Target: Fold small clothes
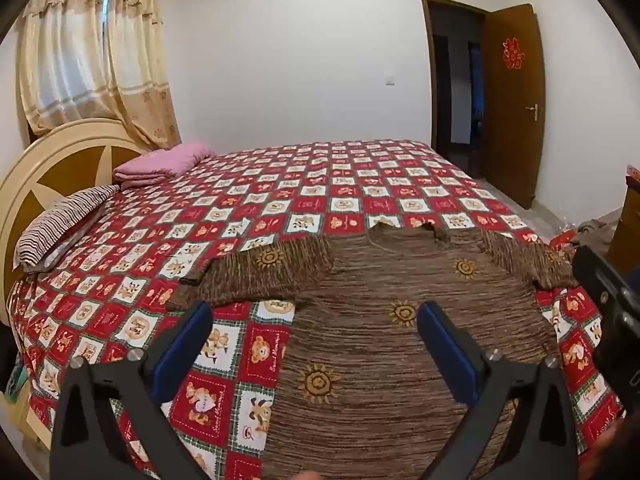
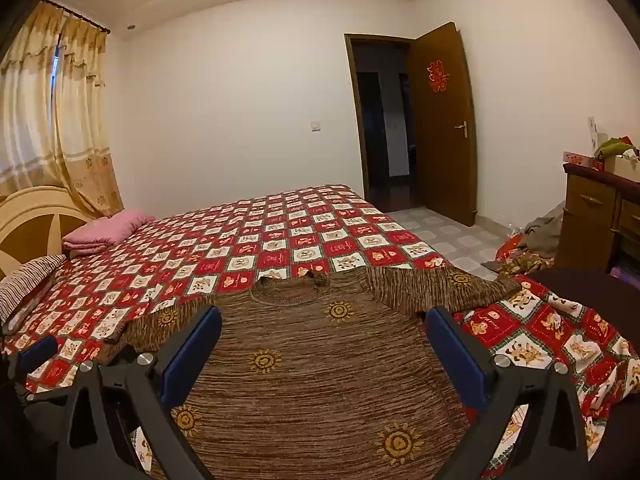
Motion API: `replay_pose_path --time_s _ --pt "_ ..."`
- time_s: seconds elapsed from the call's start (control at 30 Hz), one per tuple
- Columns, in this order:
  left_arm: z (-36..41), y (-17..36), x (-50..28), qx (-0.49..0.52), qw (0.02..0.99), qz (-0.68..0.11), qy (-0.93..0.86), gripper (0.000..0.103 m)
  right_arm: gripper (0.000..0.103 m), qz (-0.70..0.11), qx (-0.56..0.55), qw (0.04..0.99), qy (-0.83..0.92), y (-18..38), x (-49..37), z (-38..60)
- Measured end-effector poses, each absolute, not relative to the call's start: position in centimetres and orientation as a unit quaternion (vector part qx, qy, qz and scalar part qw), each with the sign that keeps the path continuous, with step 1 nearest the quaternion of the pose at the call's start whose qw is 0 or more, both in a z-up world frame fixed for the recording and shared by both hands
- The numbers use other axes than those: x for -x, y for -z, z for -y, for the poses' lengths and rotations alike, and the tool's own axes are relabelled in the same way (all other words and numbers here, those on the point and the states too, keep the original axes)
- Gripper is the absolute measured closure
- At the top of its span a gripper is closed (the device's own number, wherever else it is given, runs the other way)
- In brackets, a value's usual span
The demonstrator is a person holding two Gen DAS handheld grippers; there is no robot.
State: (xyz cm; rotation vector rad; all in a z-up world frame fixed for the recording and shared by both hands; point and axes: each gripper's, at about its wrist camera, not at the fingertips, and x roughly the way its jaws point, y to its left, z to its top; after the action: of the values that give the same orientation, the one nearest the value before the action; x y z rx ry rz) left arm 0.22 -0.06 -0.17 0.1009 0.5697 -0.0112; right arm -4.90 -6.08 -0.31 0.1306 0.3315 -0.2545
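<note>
A brown knitted sweater (image 1: pixel 400 340) with yellow sun motifs lies flat on the bed, neckline away from me, both sleeves spread out sideways. It also shows in the right wrist view (image 2: pixel 320 360). My left gripper (image 1: pixel 316 320) is open and empty, hovering over the sweater's left edge near the hem. My right gripper (image 2: pixel 323 324) is open and empty, hovering over the sweater's body. The right gripper shows at the right edge of the left wrist view (image 1: pixel 608 304), and the left gripper at the left edge of the right wrist view (image 2: pixel 36 354).
The bed has a red checked cartoon cover (image 1: pixel 280 200). A folded pink blanket (image 1: pixel 160 162) and a striped pillow (image 1: pixel 60 224) lie by the cream headboard (image 1: pixel 48 168). A wooden dresser (image 2: pixel 600 220) and clothes on the floor (image 2: pixel 532 240) are at the right. The door (image 2: pixel 444 120) stands open.
</note>
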Motion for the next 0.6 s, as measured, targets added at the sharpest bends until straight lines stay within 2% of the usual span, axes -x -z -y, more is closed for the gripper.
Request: replay_pose_path --time_s 0.23,0.6 --pt "-0.1 0.0 0.0 -0.024 0.961 -0.274 0.025 0.0 0.001 -0.164 -0.064 0.976 0.127 0.6 5.2 6.2" --pt "0.1 0.4 0.3 -0.035 0.963 -0.267 0.023 0.0 0.001 -0.191 -0.054 0.969 0.144 1.4 4.0 6.3"
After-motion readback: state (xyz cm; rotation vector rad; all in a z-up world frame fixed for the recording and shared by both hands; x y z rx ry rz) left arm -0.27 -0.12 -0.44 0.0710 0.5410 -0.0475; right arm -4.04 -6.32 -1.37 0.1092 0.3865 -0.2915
